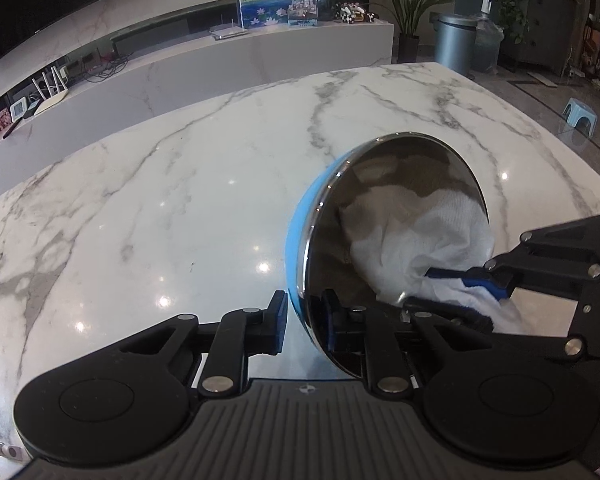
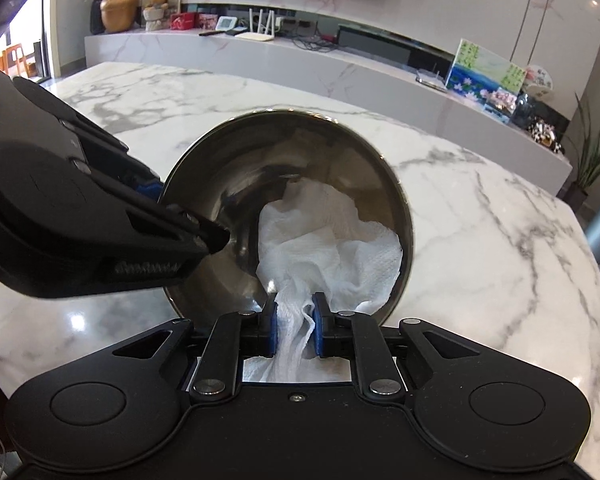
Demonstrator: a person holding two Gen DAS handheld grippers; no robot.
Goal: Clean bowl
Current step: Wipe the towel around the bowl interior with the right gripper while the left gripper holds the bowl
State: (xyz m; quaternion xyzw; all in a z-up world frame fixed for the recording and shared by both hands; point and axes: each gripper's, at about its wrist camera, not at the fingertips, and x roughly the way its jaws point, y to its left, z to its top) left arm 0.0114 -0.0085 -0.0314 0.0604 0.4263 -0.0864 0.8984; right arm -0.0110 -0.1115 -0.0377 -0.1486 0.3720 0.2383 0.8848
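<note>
A bowl (image 1: 300, 232), blue outside and shiny steel inside, is tilted on its side above the marble table (image 1: 160, 184). My left gripper (image 1: 305, 320) is shut on its rim, one finger outside and one inside. A crumpled white paper towel (image 1: 412, 236) lies pressed into the bowl's inner wall. In the right wrist view the bowl (image 2: 220, 184) opens toward me and the paper towel (image 2: 328, 240) fills its lower right part. My right gripper (image 2: 294, 326) is shut on the towel's bunched tail at the bowl's lower edge. The right gripper (image 1: 456, 286) enters the left wrist view from the right.
The marble table (image 2: 480, 240) spreads around the bowl. Behind it runs a long white console (image 2: 340, 64) with a painting, routers and small ornaments. A grey bin (image 1: 456, 42), a potted plant (image 1: 410, 8) and a blue stool (image 1: 580, 114) stand on the floor beyond.
</note>
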